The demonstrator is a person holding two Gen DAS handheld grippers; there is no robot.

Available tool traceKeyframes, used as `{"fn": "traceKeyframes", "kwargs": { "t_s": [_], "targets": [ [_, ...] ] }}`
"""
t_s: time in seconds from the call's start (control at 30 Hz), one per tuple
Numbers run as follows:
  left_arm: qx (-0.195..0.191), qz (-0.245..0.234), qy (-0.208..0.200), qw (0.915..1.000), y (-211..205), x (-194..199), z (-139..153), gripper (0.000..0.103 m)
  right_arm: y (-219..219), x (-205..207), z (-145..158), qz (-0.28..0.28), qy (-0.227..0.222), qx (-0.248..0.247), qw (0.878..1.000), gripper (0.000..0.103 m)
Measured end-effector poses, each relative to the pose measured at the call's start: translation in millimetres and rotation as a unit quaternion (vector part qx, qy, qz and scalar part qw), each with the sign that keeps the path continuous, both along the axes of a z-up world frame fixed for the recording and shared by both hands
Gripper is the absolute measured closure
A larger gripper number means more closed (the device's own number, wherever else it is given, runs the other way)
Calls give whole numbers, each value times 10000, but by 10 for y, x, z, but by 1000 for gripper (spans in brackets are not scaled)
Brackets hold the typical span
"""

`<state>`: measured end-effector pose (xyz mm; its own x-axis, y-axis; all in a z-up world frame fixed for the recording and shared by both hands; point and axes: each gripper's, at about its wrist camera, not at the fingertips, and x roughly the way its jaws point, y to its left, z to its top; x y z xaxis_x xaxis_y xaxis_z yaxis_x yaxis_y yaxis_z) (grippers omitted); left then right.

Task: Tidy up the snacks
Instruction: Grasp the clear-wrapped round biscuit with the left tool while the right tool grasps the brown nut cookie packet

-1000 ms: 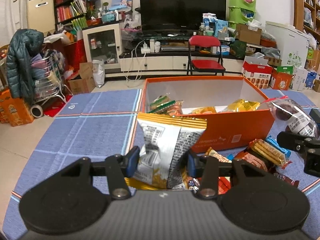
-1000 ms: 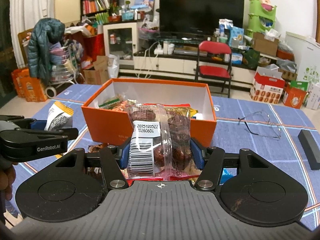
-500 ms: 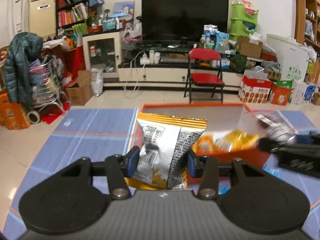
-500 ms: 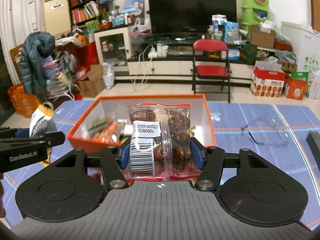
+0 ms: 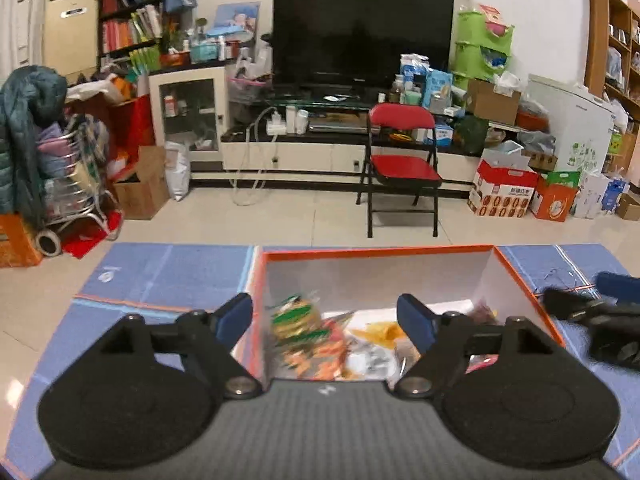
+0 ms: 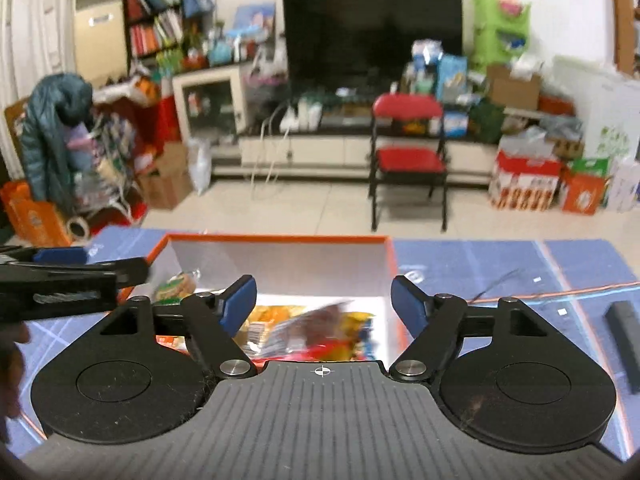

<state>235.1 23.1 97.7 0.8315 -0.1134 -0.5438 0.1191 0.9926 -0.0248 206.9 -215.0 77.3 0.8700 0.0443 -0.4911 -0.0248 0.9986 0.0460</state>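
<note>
Crinkly foil and clear plastic snacks lie heaped, blurred, inside the box, a rectangular orange carton with white inner walls on the blue mat. Left gripper and right gripper hover over it, jaws wide and empty; no writing is legible.

Even indoor light fills both fisheye views, with no hard shadows across the pale floor tiles. The left wrist view is mostly crisp, though the snacks in the orange box smear with motion. The right wrist view is soft throughout: television, red chair and snack packets all blur. Walls and shelves bow at the edges, and the corners darken to black vignette.
</note>
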Motion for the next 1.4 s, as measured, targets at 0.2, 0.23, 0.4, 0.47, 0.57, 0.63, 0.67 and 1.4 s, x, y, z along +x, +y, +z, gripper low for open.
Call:
{"fn": "traceKeyframes", "kwargs": {
  "t_s": [0.2,0.23,0.4,0.47,0.57,0.63,0.67,1.4],
  "targets": [
    [168,359,109,9992,398,-706,-289,1,-252,-938,-215,-103,-242,-215,9994,28],
    [138,415,175,9989,452,-791,-373,1,-276,-1065,-315,-132,-195,-340,9991,28],
    [-215,696,674,9951,624,-1011,-779,2,-451,-1359,-810,404,291,-382,9980,33],
    [-116,585,717,9956,568,-1056,-840,2,-386,-1378,-936,928,214,-845,9919,33],
    [108,385,640,9971,488,-1039,-872,2,-366,-1260,-1105,1159,557,-837,9882,38],
    [46,354,715,9968,509,-996,-903,2,-330,-1190,-1167,1292,715,-819,9856,45],
    [-49,364,740,9966,528,-993,-909,2,-302,-1173,-1183,1404,709,-879,9836,45],
    [-327,538,1254,9901,-485,-1516,-1314,4,-243,-985,-1518,1645,1218,-674,9765,52]
  ]
}}
